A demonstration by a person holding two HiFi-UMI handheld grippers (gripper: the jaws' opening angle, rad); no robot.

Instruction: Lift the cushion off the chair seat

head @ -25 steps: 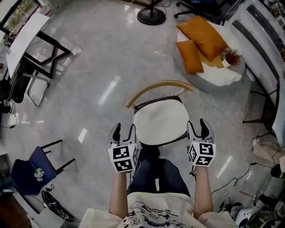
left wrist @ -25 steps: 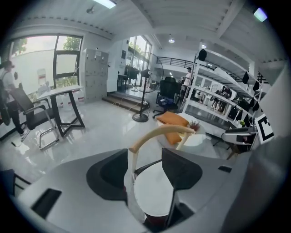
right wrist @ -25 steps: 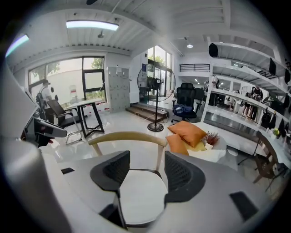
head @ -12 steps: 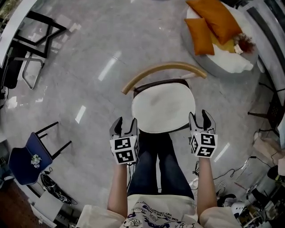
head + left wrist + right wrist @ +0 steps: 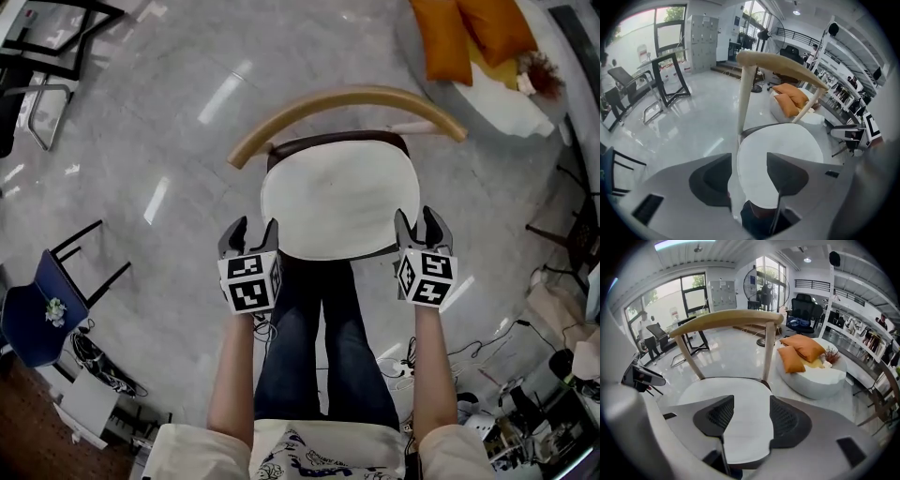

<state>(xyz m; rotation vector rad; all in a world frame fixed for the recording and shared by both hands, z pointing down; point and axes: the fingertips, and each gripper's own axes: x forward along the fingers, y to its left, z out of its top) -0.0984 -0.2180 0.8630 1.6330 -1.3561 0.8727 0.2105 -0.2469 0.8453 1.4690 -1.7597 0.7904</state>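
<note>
Found the cushion (image 5: 339, 204) lying flat on the seat of the chair (image 5: 347, 98), white, in front of the curved wooden back. Saw the left gripper (image 5: 251, 234) just beside the chair's front left corner, jaws spread, pinching nothing. Saw the right gripper (image 5: 419, 223) just beside the front right corner, jaws likewise spread wide, cushion edge in the gap, no pad on it. Noted orange pillows (image 5: 448, 42) beyond the chair's back.

Left gripper (image 5: 251, 234) cube: black-and-white square marker patterns, no letters or digits
Right gripper (image 5: 419, 223) cube: the same kind of patterns, nothing to read
Shirt (image 5: 328, 441): dark printed drawing, cut off and too small to read
Elsewhere: no legible text
</note>
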